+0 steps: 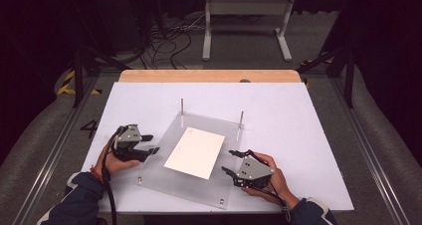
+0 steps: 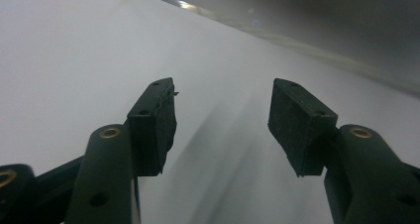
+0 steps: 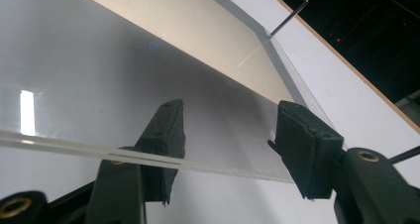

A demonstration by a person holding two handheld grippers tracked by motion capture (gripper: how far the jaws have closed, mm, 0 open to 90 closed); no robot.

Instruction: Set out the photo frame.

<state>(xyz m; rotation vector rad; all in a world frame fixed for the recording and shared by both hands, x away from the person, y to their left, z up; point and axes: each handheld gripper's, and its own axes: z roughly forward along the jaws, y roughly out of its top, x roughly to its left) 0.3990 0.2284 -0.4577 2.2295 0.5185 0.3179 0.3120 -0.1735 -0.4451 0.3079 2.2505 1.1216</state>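
High view: we note the white table (image 1: 298, 125) carrying a clear acrylic plate (image 1: 164, 182), set skewed so its corners point roughly near, far, left and right. Two thin metal posts (image 1: 182, 106) rise at its far corners. A cream sheet of paper (image 1: 194, 153) lies flat on the middle of the plate, its long axis running from near-left to far-right.

The left gripper (image 1: 151, 149) sits just off the plate's left edge, jaws apart with nothing between them; in the left gripper view we see bare table between the pads (image 2: 158, 120) and the plate's edge (image 2: 297, 43) beyond. The right gripper (image 1: 230, 161) rests at the plate's right edge, jaws likewise apart and empty; in the right gripper view the plate edge (image 3: 74, 145) crosses in front of its pads (image 3: 302, 140), with the paper (image 3: 198, 30) farther in.

Judgement: the paper lies between the two grippers, to the right of the left one and to the left of the right one. The right gripper looks the nearer, close to the paper's near-right corner, so we would expect the reach to start from that side.
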